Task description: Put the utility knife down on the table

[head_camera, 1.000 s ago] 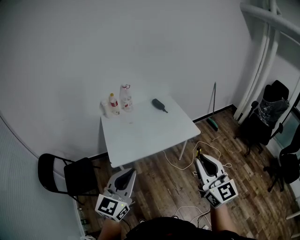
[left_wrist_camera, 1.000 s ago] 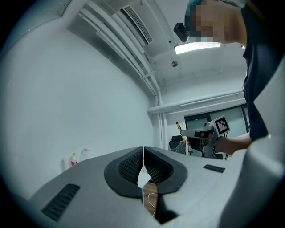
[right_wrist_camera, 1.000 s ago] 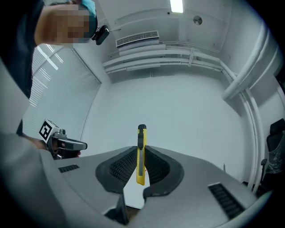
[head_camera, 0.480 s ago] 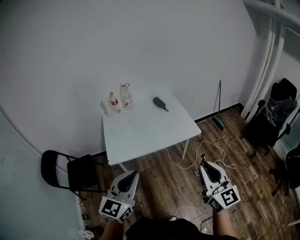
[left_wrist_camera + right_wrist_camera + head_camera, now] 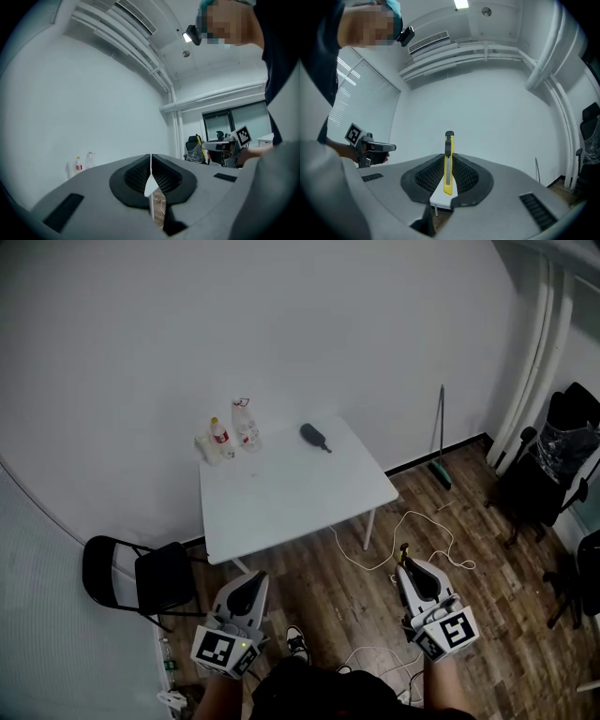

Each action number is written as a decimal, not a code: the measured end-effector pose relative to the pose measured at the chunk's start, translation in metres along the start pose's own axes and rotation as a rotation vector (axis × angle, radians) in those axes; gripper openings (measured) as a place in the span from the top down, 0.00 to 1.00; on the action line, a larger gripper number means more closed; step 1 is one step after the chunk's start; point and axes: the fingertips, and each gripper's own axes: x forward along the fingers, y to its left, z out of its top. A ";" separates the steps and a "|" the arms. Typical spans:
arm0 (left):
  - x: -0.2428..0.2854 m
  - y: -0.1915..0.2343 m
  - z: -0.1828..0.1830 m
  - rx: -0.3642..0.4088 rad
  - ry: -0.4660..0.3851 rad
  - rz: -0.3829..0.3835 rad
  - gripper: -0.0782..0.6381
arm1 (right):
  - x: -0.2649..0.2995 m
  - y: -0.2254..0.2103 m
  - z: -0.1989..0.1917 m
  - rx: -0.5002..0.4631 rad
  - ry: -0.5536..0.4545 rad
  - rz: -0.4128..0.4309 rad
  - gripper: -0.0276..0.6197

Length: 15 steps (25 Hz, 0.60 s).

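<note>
Since the earlier frame, a shoe (image 5: 298,644) is showing in the head view between the grippers, and the white table (image 5: 291,507) is sitting slightly further left. The utility knife (image 5: 448,164), slim and yellow with a black slider, is standing upright, pointing to twelve o'clock. The right gripper (image 5: 448,158) is pinching it narrowly, well short of the table at eleven o'clock. The left gripper (image 5: 151,161) is holding nothing, its jaws pressed together.

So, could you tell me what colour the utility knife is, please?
The utility knife is yellow with a black slider, clearest in the right gripper view.
</note>
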 end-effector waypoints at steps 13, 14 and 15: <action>0.056 0.051 -0.010 -0.019 -0.021 -0.012 0.85 | 0.061 -0.022 -0.006 -0.039 0.023 -0.005 0.86; 0.060 0.059 -0.011 -0.021 -0.021 -0.009 0.85 | 0.071 -0.023 -0.008 -0.038 0.025 -0.001 0.86; 0.064 0.068 -0.012 -0.024 -0.020 -0.007 0.85 | 0.083 -0.023 -0.009 -0.039 0.028 0.005 0.86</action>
